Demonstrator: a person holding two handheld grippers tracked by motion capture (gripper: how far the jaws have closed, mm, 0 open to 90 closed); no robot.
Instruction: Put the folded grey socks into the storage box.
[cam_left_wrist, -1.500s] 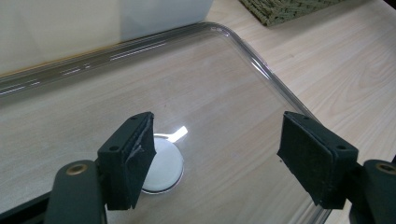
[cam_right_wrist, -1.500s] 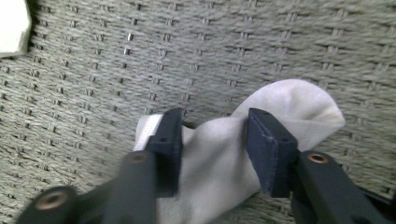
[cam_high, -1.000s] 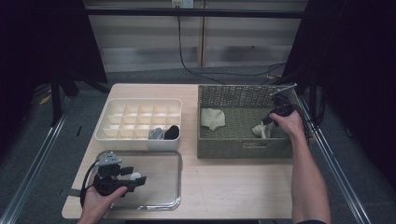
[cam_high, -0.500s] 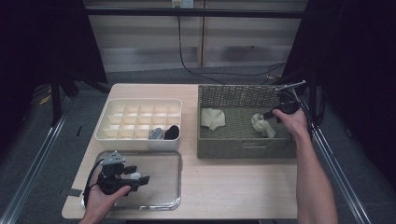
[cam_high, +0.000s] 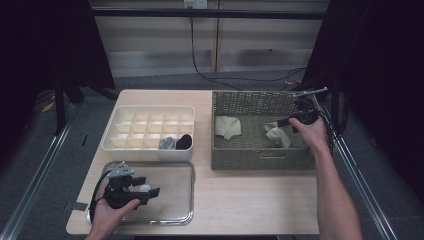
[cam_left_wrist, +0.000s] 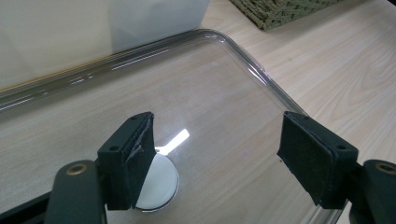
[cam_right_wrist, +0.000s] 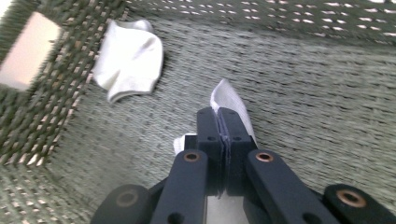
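Right gripper (cam_high: 287, 121) is clenched on a cream-white sock (cam_high: 278, 134), held above the floor of the woven basket (cam_high: 260, 157) near the basket's right wall; in the right gripper view the jaws stand pressed together with the cloth (cam_right_wrist: 229, 106) pinched between the pads and trailing out past them. The sock hangs from the grip, its lower end close to the basket floor; contact with the floor cannot be determined. A second white sock (cam_high: 228, 126) lies flat on the basket floor toward the left wall, well apart from the held one. The basket occupies the far right part of the bench.

Left gripper (cam_high: 148, 190) is released, jaws spread wide with nothing between the pads, resting over the clear tray (cam_high: 186, 172) at the near left corner of the bench. A small white disc (cam_left_wrist: 156, 184) lies on the tray just beside the left pad.

A white divided organiser (cam_high: 125, 112) stands beyond the tray at the far left; a grey rolled item (cam_high: 166, 144) and a black one (cam_high: 184, 142) sit in adjoining compartments of its near row, at the right end
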